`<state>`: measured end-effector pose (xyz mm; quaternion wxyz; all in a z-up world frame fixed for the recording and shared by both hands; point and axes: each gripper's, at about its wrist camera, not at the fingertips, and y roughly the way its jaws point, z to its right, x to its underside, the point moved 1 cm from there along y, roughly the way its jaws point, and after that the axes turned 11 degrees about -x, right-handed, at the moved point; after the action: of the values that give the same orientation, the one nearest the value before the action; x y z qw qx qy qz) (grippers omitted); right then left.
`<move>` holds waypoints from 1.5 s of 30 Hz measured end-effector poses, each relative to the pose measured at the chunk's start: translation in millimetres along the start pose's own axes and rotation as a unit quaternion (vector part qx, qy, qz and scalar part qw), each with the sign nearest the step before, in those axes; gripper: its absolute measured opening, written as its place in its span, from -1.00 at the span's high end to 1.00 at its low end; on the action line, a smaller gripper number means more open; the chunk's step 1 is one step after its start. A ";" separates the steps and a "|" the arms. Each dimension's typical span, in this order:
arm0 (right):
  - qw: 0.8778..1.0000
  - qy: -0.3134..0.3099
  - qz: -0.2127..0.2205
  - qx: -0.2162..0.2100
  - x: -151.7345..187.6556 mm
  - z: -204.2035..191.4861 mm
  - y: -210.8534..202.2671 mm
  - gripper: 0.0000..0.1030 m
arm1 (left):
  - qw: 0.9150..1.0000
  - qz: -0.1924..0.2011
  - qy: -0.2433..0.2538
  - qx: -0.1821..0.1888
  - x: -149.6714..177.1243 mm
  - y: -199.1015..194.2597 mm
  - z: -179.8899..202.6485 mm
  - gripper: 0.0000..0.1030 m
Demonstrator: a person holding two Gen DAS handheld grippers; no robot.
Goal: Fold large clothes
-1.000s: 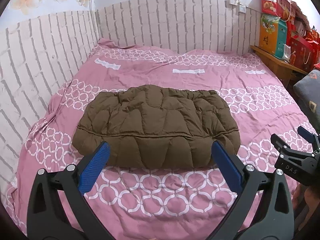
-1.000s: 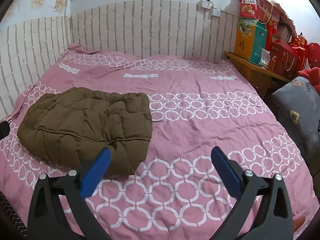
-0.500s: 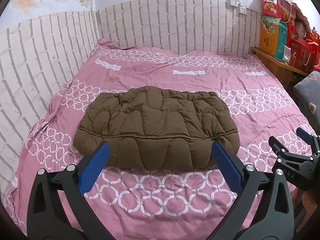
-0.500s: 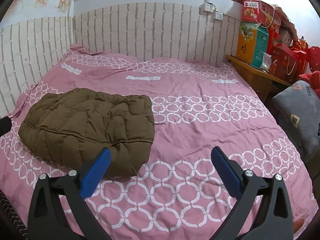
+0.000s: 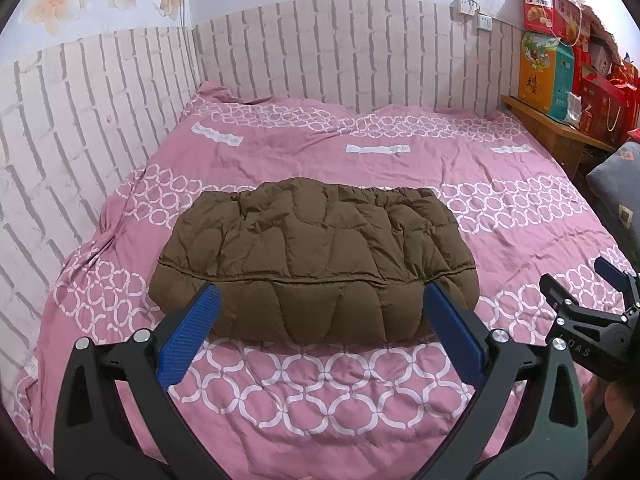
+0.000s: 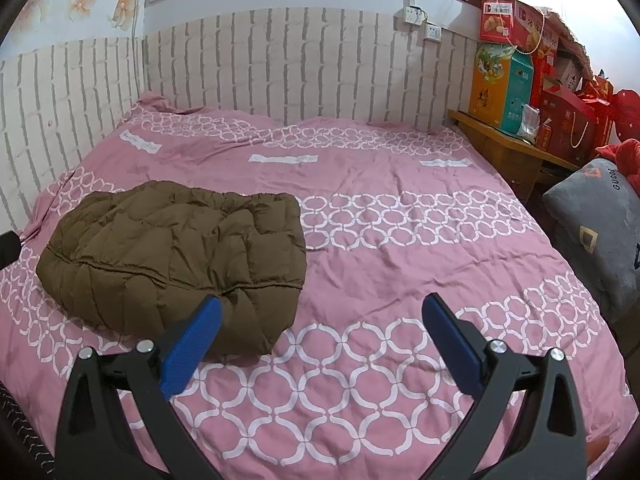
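Brick-patterned wall panelling (image 5: 120,92) runs behind and along the left of a bed (image 5: 320,392) covered in a pink sheet printed with bands of white rings. A folded brown padded jacket (image 5: 316,260) lies on the sheet, left of the bed's centre line and toward the near edge, its quilted stitching and one long horizontal seam facing up. It rests flat as a thick bundle, edges rounded.

Left gripper (image 5: 320,328) hangs above the near edge of the bed directly facing the jacket, its jaws spread wide with the blue pads (image 5: 188,336) apart and nothing between them; the tips overlap the jacket's near edge in the left wrist view, but contact cannot be confirmed. Right gripper (image 6: 320,340) is held further to the right, over bare sheet beside the jacket's right end, jaws likewise spread and empty. It also shows at the right margin of the left wrist view (image 5: 588,300).

Beyond the right side of the bed stands a wooden shelf (image 6: 508,144) stacked with coloured cardboard boxes (image 6: 504,84) and red gift bags (image 6: 568,124). A grey cushion (image 6: 596,220) sits beside the bed on that side. Two wall sockets (image 6: 420,20) are mounted above the panelling.
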<state>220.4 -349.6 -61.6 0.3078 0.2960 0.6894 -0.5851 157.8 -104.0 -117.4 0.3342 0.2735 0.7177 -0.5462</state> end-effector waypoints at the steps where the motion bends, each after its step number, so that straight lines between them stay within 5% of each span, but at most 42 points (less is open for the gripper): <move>1: 1.000 0.001 0.000 0.000 0.0 -0.5 0.0 -0.94 | 1.000 0.001 0.000 -0.001 -0.2 0.1 -0.4 -0.94; 45: 1.000 0.010 0.011 -0.004 -7.9 -7.8 -9.3 -0.94 | 1.000 0.013 0.014 0.020 -8.5 0.7 -17.8 -0.94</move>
<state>217.8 -343.6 -48.7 0.3084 0.3088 0.6913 -0.5759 160.4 -86.8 -108.1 0.3257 0.2975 0.7079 -0.5517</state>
